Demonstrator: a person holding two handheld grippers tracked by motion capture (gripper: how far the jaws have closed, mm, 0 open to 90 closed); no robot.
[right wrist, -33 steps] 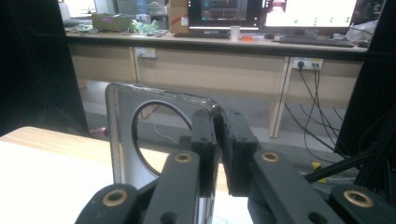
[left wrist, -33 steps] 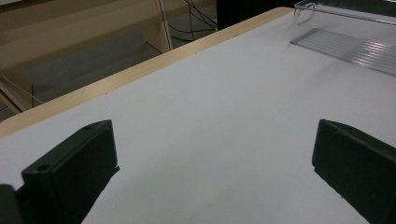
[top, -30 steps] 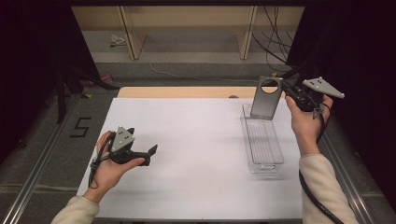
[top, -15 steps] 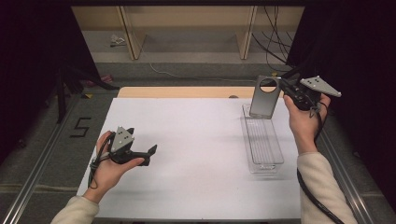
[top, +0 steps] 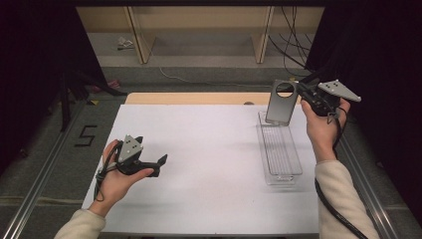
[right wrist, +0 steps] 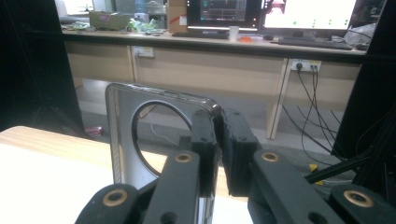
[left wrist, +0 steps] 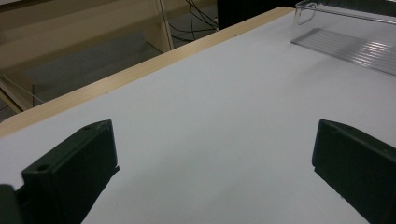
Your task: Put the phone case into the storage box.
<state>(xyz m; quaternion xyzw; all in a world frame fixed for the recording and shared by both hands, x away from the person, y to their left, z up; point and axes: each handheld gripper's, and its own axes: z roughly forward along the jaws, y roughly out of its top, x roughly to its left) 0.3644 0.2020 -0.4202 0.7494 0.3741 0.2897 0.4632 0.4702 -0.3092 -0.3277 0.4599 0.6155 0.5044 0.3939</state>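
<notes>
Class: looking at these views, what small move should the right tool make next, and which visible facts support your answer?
Probably lower the grey case into the clear tray. The right tool grips its edge and holds it upright above the tray's far end; the left tool rests open, well apart.

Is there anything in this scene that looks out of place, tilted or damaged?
Nothing stands out. The right gripper holds the grey plate upright above the clear tray, which lies flat. The left gripper is open.

digit "5" [top: 85, 135] on floor mat left of table; no other legible txt.
</notes>
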